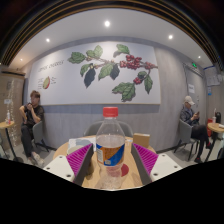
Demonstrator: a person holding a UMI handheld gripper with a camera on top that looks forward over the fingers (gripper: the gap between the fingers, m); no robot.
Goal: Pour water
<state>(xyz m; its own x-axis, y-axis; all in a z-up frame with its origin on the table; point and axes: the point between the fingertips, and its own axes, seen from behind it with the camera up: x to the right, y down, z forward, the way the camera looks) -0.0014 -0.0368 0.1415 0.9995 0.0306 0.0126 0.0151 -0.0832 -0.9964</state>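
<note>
No text, brand or number can be read. The bottle (111, 147) carries a blue and orange label whose lettering is too small to make out, and the wall mural (105, 68) shows only leaves and red berries.

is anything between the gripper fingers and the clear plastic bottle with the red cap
Nothing visible does. The clear plastic bottle with the red cap and blue-orange label stands on the wooden table, already between the gripper's pink-padded fingers. Whether the pads press on it cannot be told. No cup to pour into shows.
</note>
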